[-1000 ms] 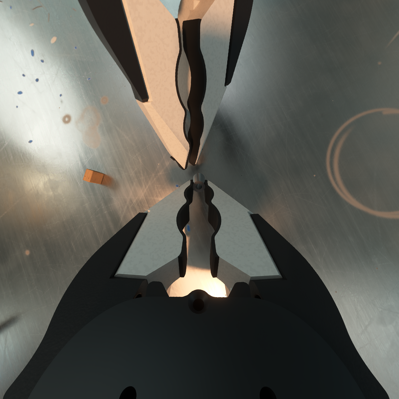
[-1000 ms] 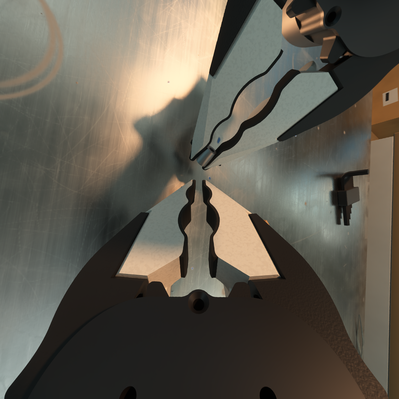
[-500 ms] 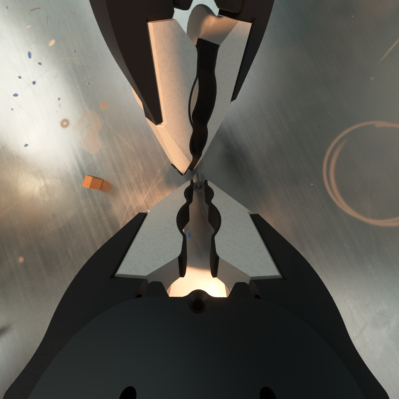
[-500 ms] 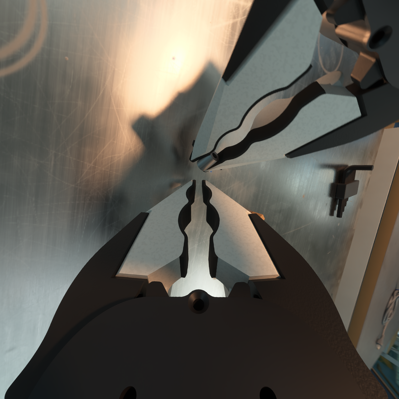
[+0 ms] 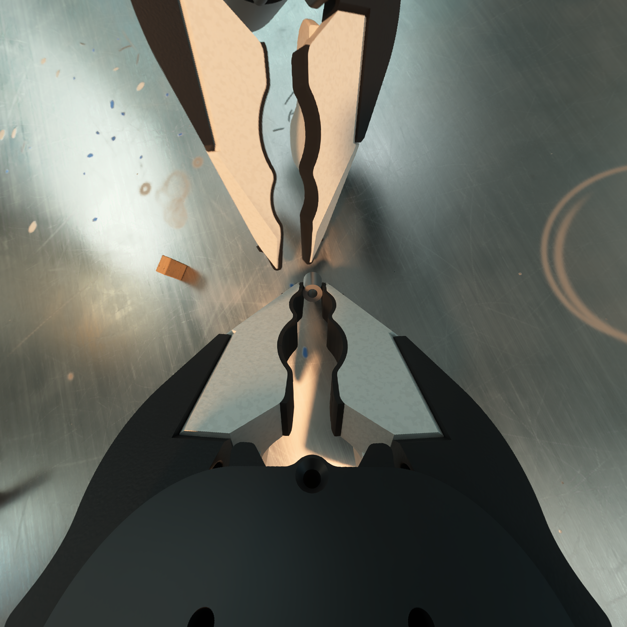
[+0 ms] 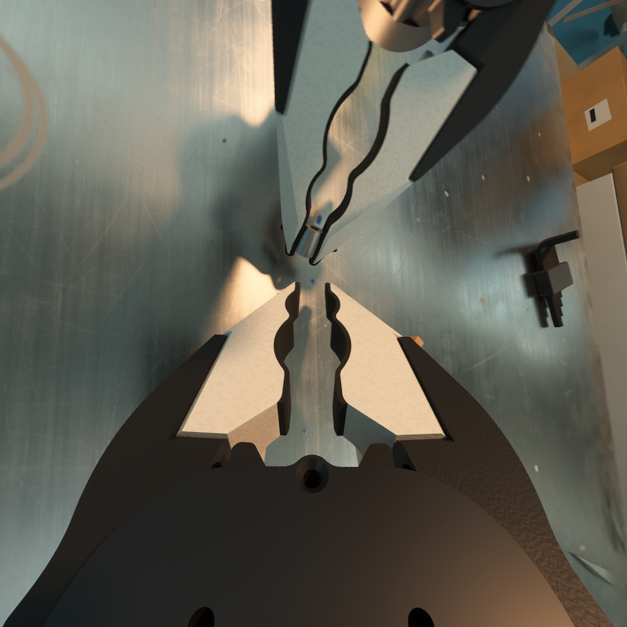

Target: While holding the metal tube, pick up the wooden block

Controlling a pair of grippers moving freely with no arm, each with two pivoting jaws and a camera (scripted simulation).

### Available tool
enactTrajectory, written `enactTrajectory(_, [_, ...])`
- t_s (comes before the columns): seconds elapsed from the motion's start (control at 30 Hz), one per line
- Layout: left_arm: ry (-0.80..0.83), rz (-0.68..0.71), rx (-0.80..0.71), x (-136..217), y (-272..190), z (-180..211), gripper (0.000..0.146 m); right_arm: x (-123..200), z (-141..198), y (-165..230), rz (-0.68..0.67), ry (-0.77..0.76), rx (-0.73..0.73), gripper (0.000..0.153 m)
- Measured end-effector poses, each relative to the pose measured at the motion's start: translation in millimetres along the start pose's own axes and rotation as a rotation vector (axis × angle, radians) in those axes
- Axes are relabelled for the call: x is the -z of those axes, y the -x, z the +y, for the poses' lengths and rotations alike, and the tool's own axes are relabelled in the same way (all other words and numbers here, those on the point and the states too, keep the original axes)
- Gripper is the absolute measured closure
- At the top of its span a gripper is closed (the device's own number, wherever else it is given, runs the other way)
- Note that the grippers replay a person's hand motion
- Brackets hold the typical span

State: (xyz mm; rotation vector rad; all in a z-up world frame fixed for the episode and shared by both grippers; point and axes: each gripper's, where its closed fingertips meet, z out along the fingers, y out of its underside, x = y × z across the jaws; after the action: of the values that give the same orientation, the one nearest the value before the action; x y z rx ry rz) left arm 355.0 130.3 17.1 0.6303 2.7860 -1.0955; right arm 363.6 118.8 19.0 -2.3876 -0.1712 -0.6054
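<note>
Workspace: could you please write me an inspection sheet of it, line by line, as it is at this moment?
Surface: scratched metal table with a ring stain and small blue and pale specks.
Job's things: the metal tube is held off the table; the wooden block lies alone on the table, untouched.
Clutter: a black hex key set lies near the table's edge.
Grippers: the left tool is shut on the tube at its fingertips; the right tool is open and empty, tip to tip with the left one.
Cables: nothing seen.
Surroundings: a cardboard box stands beyond the table's edge.
</note>
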Motion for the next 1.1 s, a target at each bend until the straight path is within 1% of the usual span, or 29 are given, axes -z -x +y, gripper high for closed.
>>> enactTrajectory(0.1, [-0.014,-0.026,0.006,0,1,-1,0.137,6,-4,-1,-0.031,-0.072,-0.08,0.131])
enactTrajectory(0.17, [-0.056,-0.05,0.009,2,1,-7,0.137,13,-10,-2,-0.086,-0.153,-0.199,0.126])
enactTrajectory(0.23, [-0.11,-0.094,-0.018,9,0,-16,0.137,22,-17,0,-0.202,-0.247,-0.368,0.116])
enactTrajectory(0.3, [-0.16,-0.156,-0.084,18,-2,-28,0.137,35,-28,1,-0.35,-0.366,-0.537,0.109])
enactTrajectory(0.33, [-0.181,-0.195,-0.127,23,-3,-33,0.137,43,-33,1,-0.419,-0.429,-0.607,0.109])
enactTrajectory(0.4, [-0.22,-0.258,-0.211,33,-7,-44,0.137,53,-37,-2,-0.491,-0.504,-0.685,0.112])
enactTrajectory(0.5, [-0.266,-0.291,-0.281,43,-13,-60,0.137,65,-43,1,-0.595,-0.564,-0.738,0.123])
enactTrajectory(0.57, [-0.283,-0.295,-0.298,47,-15,-68,0.137,75,-52,3,-0.692,-0.629,-0.779,0.124])
enactTrajectory(0.63, [-0.292,-0.311,-0.323,50,-15,-73,0.137,82,-56,2,-0.735,-0.671,-0.808,0.123])
enactTrajectory(0.7, [-0.29,-0.328,-0.339,51,-14,-76,0.137,83,-57,-1,-0.724,-0.683,-0.826,0.123])
enactTrajectory(0.83, [-0.282,-0.344,-0.361,51,-14,-79,0.137,84,-58,-4,-0.731,-0.693,-0.855,0.129])
enactTrajectory(1.03, [-0.252,-0.355,-0.387,49,-14,-79,0.137,82,-56,-3,-0.687,-0.661,-0.806,0.132])
enactTrajectory(1.1, [-0.273,-0.363,-0.389,51,-15,-83,0.137,85,-58,-5,-0.688,-0.689,-0.8,0.135])
